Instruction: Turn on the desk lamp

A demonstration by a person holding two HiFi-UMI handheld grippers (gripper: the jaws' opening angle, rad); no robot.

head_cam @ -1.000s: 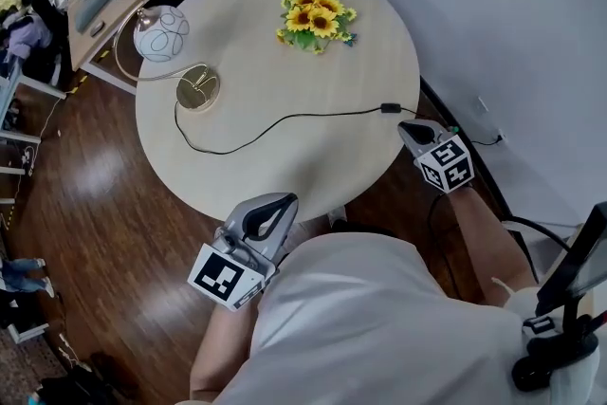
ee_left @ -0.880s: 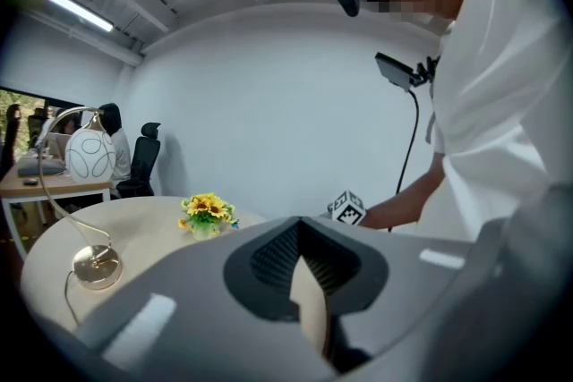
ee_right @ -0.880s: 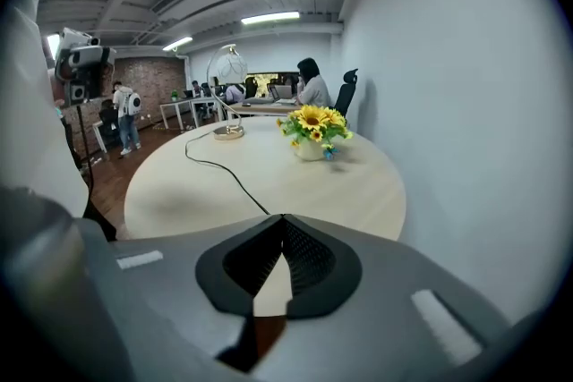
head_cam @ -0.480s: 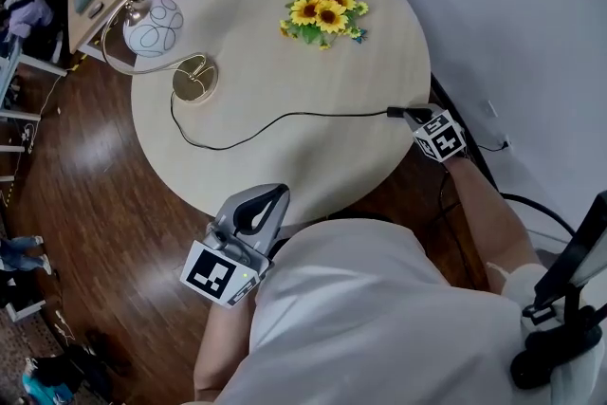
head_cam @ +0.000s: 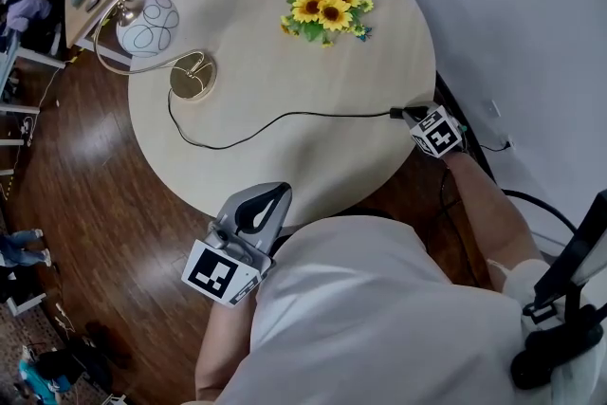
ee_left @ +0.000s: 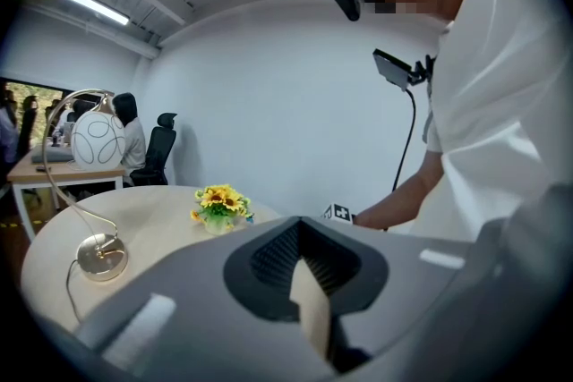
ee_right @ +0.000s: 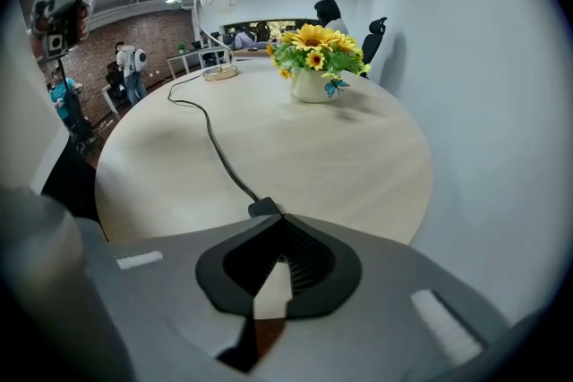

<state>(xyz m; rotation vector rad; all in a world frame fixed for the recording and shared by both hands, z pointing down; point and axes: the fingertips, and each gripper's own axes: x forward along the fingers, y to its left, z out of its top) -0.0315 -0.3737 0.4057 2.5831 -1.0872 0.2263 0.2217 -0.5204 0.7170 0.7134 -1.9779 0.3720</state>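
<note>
Hovering at the tabletop's [head_cam: 285,62] rim, your right tongs [head_cam: 408,115] are clenched and empty, tips just beside the lamp cord's switch [head_cam: 395,113]; your left tongs [head_cam: 278,192], also clenched, hang off the tabletop.

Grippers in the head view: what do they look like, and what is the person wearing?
The left gripper and the right gripper are both grey moulded shells, with dark ribbed recesses around the tongs. Each carries a white cube printed with black square markers. The person wears a white short-sleeved shirt, leaving the forearms bare.
</note>
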